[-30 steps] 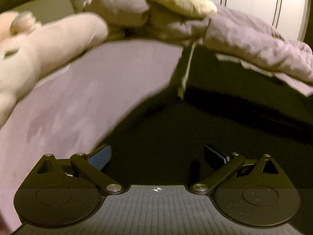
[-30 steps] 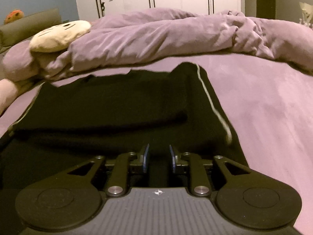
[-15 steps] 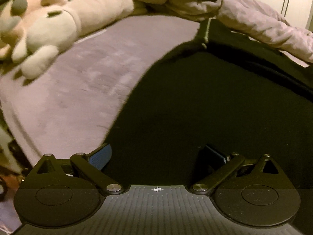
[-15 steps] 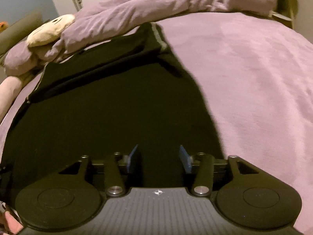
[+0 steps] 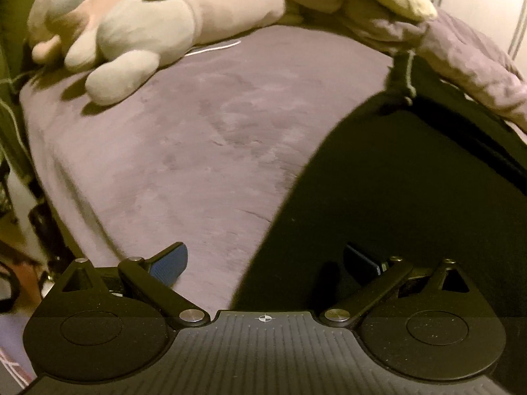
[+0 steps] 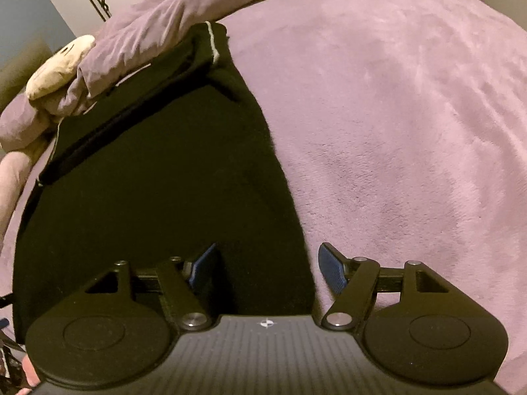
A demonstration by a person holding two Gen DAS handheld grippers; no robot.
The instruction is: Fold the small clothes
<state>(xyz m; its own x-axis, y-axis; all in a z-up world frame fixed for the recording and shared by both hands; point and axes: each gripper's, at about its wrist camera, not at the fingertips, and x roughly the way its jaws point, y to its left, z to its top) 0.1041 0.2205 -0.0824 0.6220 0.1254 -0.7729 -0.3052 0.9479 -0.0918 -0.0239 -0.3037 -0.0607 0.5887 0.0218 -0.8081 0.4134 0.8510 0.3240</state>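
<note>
A black garment (image 5: 411, 204) with a thin white side stripe lies flat on the purple bed; it also shows in the right wrist view (image 6: 158, 177), with a folded band across its far end. My left gripper (image 5: 263, 260) is open and empty, straddling the garment's left near edge. My right gripper (image 6: 268, 265) is open and empty, straddling the garment's right near edge. Neither pair of jaws touches the cloth that I can see.
A pink plush toy (image 5: 138, 23) lies at the far left of the bed. A bunched purple duvet (image 6: 184, 16) with a cream plush face (image 6: 59, 65) runs behind the garment. Bare purple blanket (image 6: 411, 125) spreads to the right. White wardrobe doors stand behind.
My right gripper opened from nearly shut to wide. Both grippers pulled back toward the near edge and outward, the left to the left edge, the right to the right edge.
</note>
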